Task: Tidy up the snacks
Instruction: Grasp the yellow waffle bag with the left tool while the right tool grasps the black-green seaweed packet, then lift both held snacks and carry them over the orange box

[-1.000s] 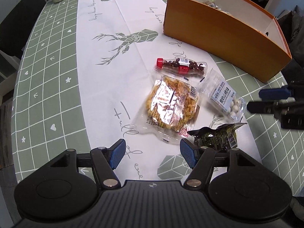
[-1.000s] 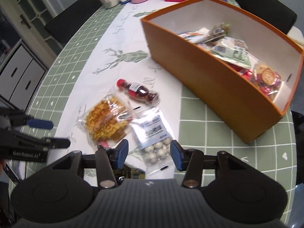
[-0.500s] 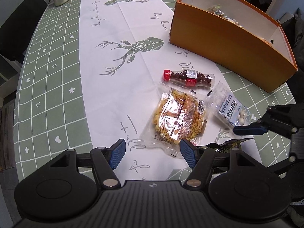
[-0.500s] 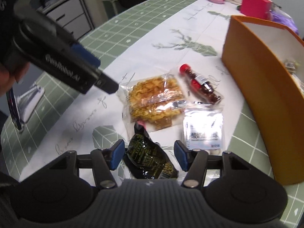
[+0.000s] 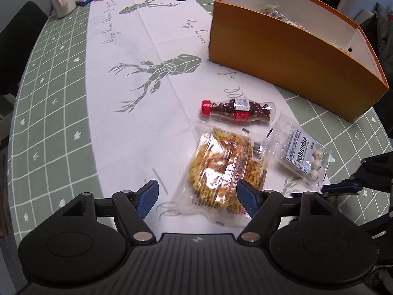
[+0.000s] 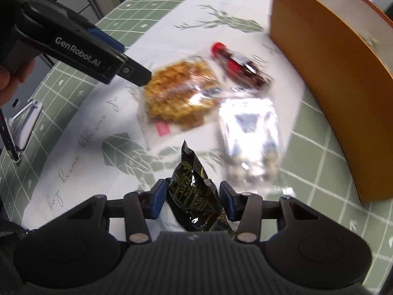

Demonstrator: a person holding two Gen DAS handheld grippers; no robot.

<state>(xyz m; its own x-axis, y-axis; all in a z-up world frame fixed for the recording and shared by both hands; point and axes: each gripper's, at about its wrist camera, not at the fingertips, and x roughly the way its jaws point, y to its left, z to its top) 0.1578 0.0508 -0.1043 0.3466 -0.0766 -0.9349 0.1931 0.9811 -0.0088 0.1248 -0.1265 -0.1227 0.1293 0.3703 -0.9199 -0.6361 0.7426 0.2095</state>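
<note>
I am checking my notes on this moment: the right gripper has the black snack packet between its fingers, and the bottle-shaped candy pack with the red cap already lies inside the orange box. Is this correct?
Not quite. The bottle-shaped candy pack lies on the white table runner, outside the orange box, as the left wrist view shows. The black snack packet is indeed between the right gripper fingers.

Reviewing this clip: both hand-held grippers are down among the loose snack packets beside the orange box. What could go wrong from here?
1. The right hand-held gripper, whose jaws have just been closing, straddles the crinkled black packet; it may catch only a fold and slip.
2. The left hand-held gripper, jaws just opening, hovers over the glossy yellow snack bag; its slick film could slide out.
3. The two grippers work close together and might collide.
</note>
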